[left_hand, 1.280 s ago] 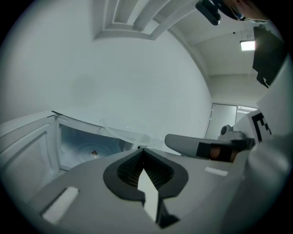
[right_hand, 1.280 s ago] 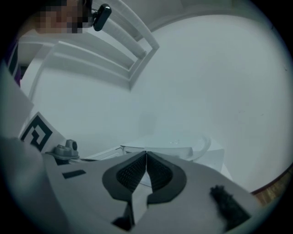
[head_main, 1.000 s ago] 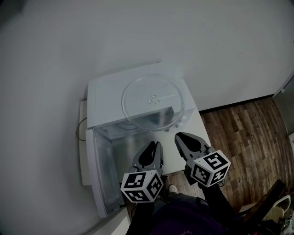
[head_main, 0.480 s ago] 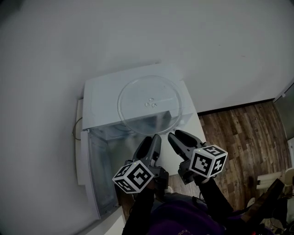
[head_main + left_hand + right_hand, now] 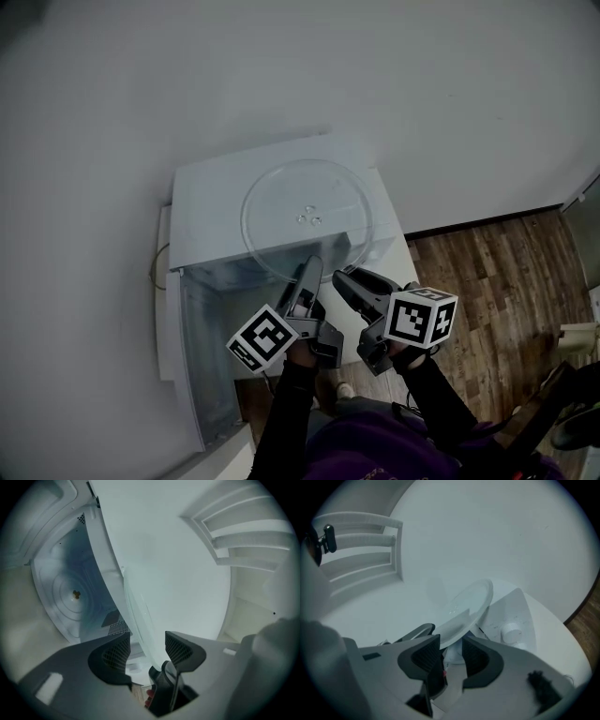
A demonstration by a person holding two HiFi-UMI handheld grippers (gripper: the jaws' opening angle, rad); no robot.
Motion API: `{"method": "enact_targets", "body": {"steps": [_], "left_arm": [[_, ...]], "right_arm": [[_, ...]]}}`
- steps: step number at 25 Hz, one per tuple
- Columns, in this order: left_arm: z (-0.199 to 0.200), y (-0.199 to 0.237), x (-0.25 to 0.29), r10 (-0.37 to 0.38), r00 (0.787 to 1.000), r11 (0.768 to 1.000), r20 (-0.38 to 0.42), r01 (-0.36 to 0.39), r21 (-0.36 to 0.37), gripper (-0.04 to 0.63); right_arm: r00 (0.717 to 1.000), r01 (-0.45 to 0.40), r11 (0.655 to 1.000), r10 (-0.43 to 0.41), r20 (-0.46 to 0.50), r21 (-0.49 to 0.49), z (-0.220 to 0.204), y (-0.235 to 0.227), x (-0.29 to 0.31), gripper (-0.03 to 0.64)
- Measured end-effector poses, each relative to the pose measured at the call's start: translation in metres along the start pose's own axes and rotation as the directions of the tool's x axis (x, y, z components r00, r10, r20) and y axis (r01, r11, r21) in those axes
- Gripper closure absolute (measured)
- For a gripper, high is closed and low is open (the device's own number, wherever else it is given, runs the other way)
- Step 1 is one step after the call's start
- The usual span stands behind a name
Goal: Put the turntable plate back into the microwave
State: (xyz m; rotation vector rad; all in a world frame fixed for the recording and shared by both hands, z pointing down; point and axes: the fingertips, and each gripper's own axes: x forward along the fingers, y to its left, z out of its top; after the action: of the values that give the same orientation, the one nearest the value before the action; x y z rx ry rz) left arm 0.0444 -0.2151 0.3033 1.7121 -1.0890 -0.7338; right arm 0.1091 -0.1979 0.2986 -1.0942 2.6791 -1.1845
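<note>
Evidently early: turntable plate (image 5: 307, 217) atop microwave (image 5: 202, 197), ahead of tongs; L tongs (image 5: 309, 270) & R tongs (image 5: 343, 279) just opened wide, rim between jaws, ungripped; lift & insertion outstanding.

- I saw the turntable plate (image 5: 307, 187) on top of the microwave (image 5: 202, 202) as clear glass, smooth and glossy.
- The microwave's casing looked white, smooth and matt to me.
- The floor (image 5: 487, 281) right of the microwave was grained wood planks with a low sheen.
- The wall (image 5: 375, 75) behind the microwave was plain matt white.
</note>
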Motion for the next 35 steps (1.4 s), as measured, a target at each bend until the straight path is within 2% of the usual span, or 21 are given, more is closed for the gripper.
{"method": "enact_targets", "body": {"steps": [5, 9, 15, 18, 21, 25, 30, 35], "left_arm": [[0.002, 0.005, 0.007, -0.006, 1.0, 0.999, 0.026, 0.007, -0.047, 0.403], [0.007, 0.005, 0.008, -0.002, 0.998, 0.999, 0.063, 0.005, -0.035, 0.529], [0.007, 0.003, 0.01, -0.07, 0.994, 0.989, 0.09, 0.081, -0.126, 0.554], [0.007, 0.0, 0.009, -0.104, 0.991, 0.985, 0.088, 0.115, -0.132, 0.555], [0.006, 0.0, 0.007, -0.116, 0.99, 0.986, 0.084, 0.125, -0.107, 0.554], [0.002, -0.003, 0.0, -0.125, 0.987, 0.983, 0.099, 0.137, -0.126, 0.554], [0.0, -0.011, -0.012, -0.156, 0.975, 0.959, 0.158, 0.188, -0.212, 0.554], [0.001, -0.021, -0.036, -0.184, 0.962, 0.951, 0.204, 0.227, -0.21, 0.561]], "right_arm": [[0.999, -0.031, 0.998, 0.031, 0.011, 0.053, 0.002, 0.0, 0.002, 0.477], [0.999, -0.016, 0.992, 0.012, 0.031, 0.129, 0.003, -0.007, 0.004, 0.477], [0.999, 0.006, 0.987, -0.014, 0.048, 0.16, 0.006, -0.013, 0.005, 0.479], [0.998, -0.012, 0.981, 0.001, 0.058, 0.194, 0.005, -0.011, 0.005, 0.485], [0.998, -0.012, 0.98, -0.001, 0.066, 0.199, 0.003, -0.01, 0.003, 0.491], [0.998, -0.006, 0.984, -0.005, 0.064, 0.179, 0.002, -0.006, -0.004, 0.491], [0.998, -0.009, 0.994, 0.003, 0.059, 0.108, 0.001, 0.007, -0.009, 0.491], [0.998, -0.04, 0.996, 0.037, 0.047, 0.082, -0.01, 0.026, -0.019, 0.491]]}}
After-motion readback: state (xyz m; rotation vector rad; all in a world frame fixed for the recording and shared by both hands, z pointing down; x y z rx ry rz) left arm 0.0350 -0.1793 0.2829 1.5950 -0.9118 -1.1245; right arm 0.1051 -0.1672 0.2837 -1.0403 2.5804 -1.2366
